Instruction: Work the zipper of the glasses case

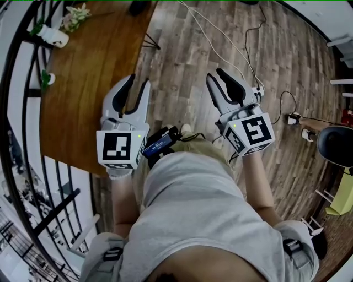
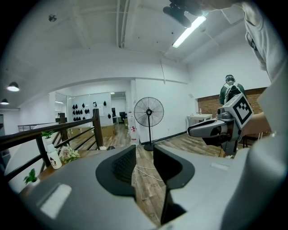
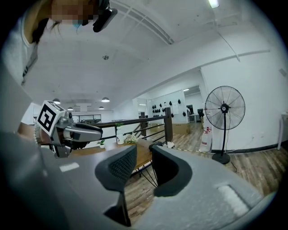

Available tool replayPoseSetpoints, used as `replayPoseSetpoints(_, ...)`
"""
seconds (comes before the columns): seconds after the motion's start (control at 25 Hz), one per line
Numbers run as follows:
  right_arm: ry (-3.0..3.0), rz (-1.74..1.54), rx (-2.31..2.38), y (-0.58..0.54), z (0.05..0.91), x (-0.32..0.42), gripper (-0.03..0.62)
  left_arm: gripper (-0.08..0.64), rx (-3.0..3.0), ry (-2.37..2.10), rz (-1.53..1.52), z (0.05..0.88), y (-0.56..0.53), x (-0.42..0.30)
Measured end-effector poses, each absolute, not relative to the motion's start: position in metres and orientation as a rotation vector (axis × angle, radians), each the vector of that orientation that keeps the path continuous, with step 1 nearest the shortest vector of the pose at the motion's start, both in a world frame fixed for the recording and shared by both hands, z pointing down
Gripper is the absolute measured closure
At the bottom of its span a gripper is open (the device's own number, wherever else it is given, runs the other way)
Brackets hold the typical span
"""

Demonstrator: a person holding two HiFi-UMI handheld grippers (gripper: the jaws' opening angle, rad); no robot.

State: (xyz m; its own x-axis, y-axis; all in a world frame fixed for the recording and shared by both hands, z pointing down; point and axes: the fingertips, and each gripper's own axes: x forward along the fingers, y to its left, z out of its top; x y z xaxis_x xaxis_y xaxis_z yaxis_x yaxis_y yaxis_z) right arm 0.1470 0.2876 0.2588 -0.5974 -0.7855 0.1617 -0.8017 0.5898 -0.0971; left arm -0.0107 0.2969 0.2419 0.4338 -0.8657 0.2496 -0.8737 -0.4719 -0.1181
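1. A dark rounded item is lying at the top edge of the head view, on the far end of the wooden table. It may be the glasses case, but I cannot tell. Both grippers are well apart from it.
2. The left gripper is hovering centre left, by the table's right edge, jaws spread, with nothing between them.
3. The right gripper is hovering centre right over the wood floor, jaws spread and empty.
4. A white bottle and flowers are sitting upper left on the table.
5. Cables are trailing across the floor, upper right.
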Motion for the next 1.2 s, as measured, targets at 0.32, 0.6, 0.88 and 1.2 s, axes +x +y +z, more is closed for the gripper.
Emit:
replayPoseSetpoints(0.32, -2.757, 0.268, 1.349, 0.274, 0.26, 0.155, 0.489, 0.442, 2.647, -1.625, 0.426, 0.24, 0.291, -0.002)
replayPoseSetpoints(0.6, -2.719, 0.293, 1.375, 0.239, 0.27, 0.159, 0.489, 0.442, 2.649, -1.609, 0.416, 0.246, 0.245, -0.006)
replayPoseSetpoints(0.88, -2.663, 0.318, 1.414, 0.166, 0.277, 0.156, 0.489, 0.439, 2.661, -1.552, 0.422, 0.258, 0.162, -0.012)
replayPoseSetpoints(1.2, -2.626, 0.364, 1.416, 0.058, 0.28, 0.124, 0.489, 0.436, 2.634, -1.503, 0.445, 0.266, 0.045, -0.045)
